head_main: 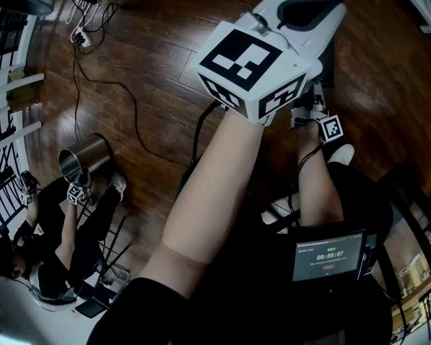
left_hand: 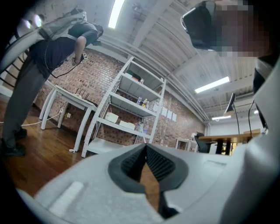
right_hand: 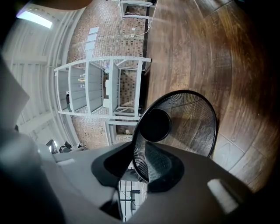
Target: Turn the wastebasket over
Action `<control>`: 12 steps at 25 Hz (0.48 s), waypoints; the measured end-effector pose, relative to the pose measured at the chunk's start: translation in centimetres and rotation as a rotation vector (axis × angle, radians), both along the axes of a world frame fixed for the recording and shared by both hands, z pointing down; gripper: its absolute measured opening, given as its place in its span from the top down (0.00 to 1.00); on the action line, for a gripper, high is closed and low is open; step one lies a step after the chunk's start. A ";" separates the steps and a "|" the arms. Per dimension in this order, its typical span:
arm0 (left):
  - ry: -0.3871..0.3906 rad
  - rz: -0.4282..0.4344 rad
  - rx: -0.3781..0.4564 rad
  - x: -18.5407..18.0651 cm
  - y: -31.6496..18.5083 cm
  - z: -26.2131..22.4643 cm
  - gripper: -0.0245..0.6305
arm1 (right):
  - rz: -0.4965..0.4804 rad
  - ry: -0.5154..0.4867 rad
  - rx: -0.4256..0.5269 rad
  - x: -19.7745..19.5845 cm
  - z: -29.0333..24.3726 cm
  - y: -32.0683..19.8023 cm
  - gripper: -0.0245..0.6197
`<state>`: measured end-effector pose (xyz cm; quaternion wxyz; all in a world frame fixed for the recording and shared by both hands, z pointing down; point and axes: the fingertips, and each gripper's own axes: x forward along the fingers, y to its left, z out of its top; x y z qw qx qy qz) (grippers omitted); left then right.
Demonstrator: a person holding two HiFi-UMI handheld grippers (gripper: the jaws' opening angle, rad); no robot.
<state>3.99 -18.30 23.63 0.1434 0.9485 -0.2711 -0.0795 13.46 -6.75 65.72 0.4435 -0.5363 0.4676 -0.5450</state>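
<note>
The wastebasket is black wire mesh with a dark solid base, and it hangs tilted over the wood floor in the right gripper view. My right gripper is shut on its rim, with the mesh wall running between the two pads. In the head view the right gripper is mostly hidden behind the left one and the basket does not show. My left gripper, with its big marker cube, is held out level. Its fingertips meet with nothing between them.
White metal shelving and a white table stand along a brick wall, with a person bent over beside them. At the head view's left, another person holds a steel bin. Cables trail over the floor. A timer screen sits by my waist.
</note>
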 end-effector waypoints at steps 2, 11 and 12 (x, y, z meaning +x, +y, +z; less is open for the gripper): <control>0.001 0.001 -0.001 -0.1 -0.3 -0.1 0.96 | -0.004 -0.002 0.016 -0.2 -0.4 -0.2 0.83; 0.013 -0.003 -0.012 -0.2 -0.8 -0.5 0.96 | -0.026 0.031 0.042 1.1 -1.2 -3.9 0.80; 0.014 -0.002 -0.012 -0.2 -0.8 -0.5 0.96 | -0.023 0.036 0.043 1.4 -1.3 -4.5 0.79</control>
